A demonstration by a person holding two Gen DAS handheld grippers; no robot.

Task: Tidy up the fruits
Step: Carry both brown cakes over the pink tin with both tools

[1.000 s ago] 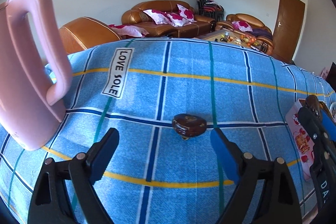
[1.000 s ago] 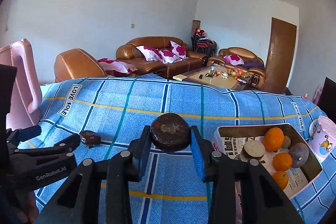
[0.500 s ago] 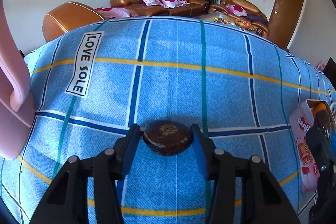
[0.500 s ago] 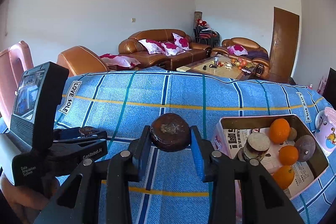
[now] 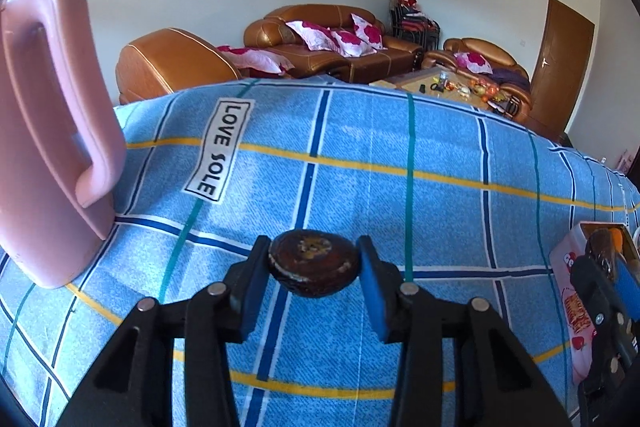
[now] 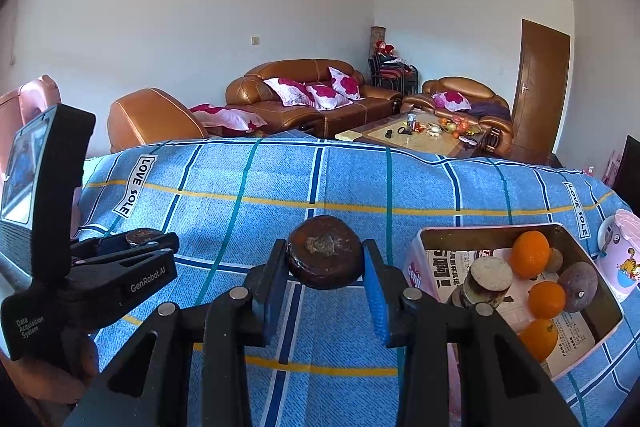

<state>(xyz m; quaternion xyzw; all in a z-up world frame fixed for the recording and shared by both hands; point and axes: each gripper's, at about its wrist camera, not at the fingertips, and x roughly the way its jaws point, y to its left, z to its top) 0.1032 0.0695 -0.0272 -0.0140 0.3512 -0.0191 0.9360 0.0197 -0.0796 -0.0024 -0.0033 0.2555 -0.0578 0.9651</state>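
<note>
While oranges (image 6: 531, 254) already sit in the pink box (image 6: 416, 269), we clamp a dark brown fruit (image 5: 314, 262) in our left gripper (image 5: 314, 273) and another (image 6: 325, 258) in our right gripper (image 6: 326, 277), both above the blue checked cloth (image 5: 440, 163), not yet boxed.

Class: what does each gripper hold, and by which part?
Each holds a dark brown fruit by its sides: left gripper one fruit, right gripper another.
</note>
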